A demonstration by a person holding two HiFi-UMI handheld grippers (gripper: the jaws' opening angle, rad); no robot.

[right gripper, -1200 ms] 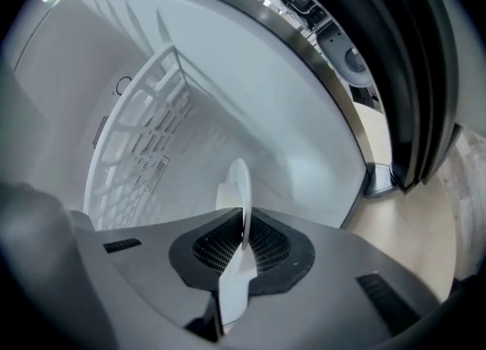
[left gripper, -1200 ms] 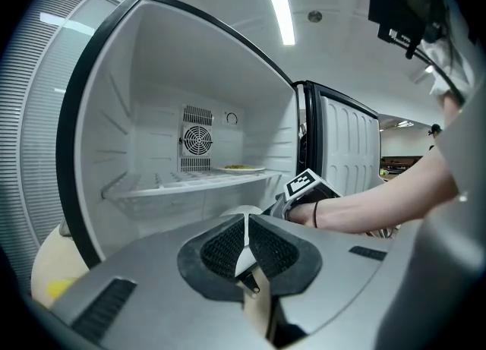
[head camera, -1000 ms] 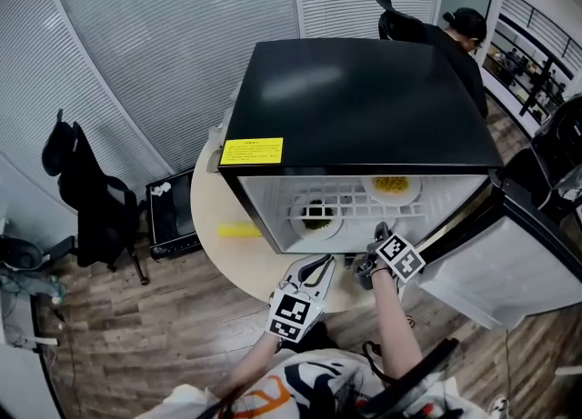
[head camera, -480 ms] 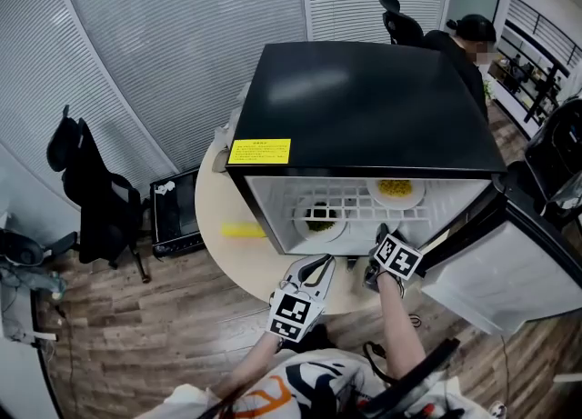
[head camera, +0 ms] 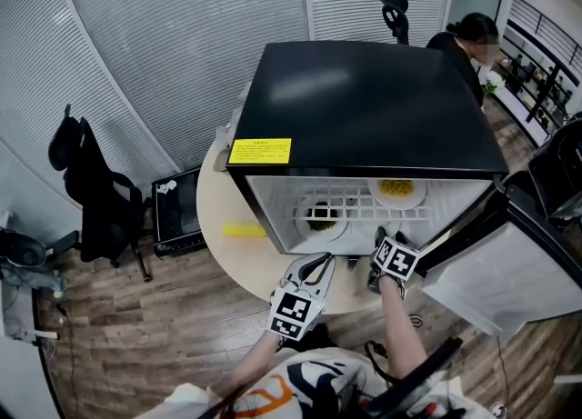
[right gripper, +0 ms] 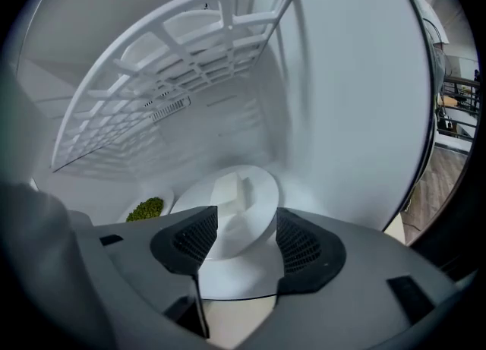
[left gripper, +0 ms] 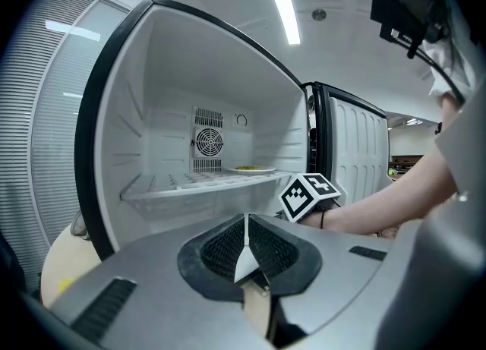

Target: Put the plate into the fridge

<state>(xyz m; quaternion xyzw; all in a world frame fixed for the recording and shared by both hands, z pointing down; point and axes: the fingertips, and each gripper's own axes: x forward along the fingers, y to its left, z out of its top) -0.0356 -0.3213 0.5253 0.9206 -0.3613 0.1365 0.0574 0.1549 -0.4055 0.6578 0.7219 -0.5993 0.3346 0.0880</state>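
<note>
Right gripper (right gripper: 239, 227) jaws have gone from pinched to spreading; the plate (right gripper: 262, 193) sits loose between them on the fridge (head camera: 364, 108) floor, under the wire shelf (right gripper: 175, 75). Dish of greens (right gripper: 148, 208) is just beside it, and a yellow-food plate (head camera: 396, 190) is up on the shelf. Left gripper (left gripper: 245, 246) is closed and empty, outside the fridge.

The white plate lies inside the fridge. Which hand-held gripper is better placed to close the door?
Probably the right hand-held gripper: its jaws are opening around the round white plate, and it sits next to the open white fridge door. The left hand-held gripper, shut and empty, is farther away.
</note>
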